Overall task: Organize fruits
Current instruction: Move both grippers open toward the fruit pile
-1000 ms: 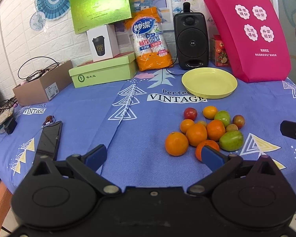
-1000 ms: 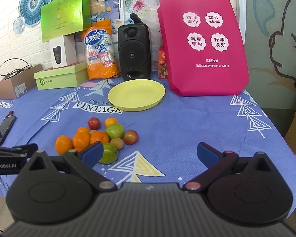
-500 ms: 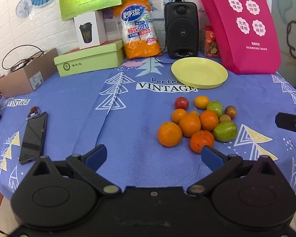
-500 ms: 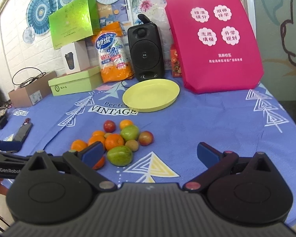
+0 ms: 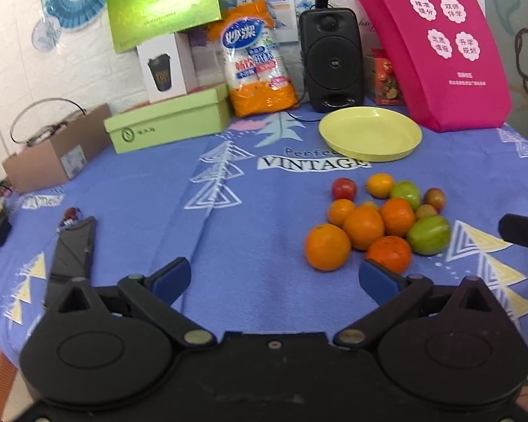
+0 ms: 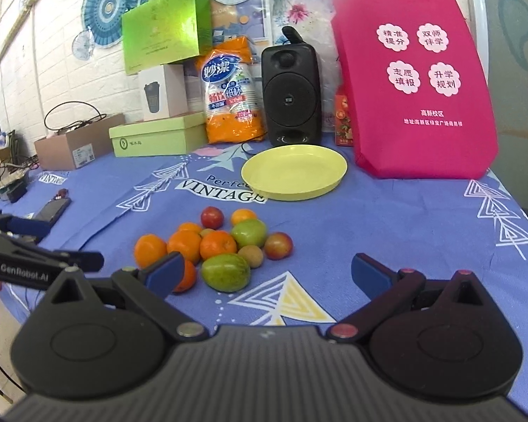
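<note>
A pile of fruit [image 5: 380, 221] lies on the blue tablecloth: several oranges, green fruits, a red tomato [image 5: 344, 189] and small plums. It also shows in the right wrist view [image 6: 214, 246]. An empty yellow plate [image 5: 369, 133] [image 6: 294, 172] sits behind the pile. My left gripper [image 5: 274, 277] is open and empty, low over the cloth to the near left of the pile. My right gripper [image 6: 267, 274] is open and empty, with the large green fruit [image 6: 226, 272] just beyond its left finger.
A pink tote bag [image 5: 436, 45], a black speaker [image 5: 332, 59], a pack of paper cups [image 5: 257, 59] and green boxes [image 5: 169, 119] line the back. A black phone [image 5: 72, 256] lies at the left. A cardboard box [image 5: 52, 151] stands far left.
Both grippers have shifted slightly relative to the fruit pile; the right one has come closer to it. Both stay open and empty. The fruit has not moved.
</note>
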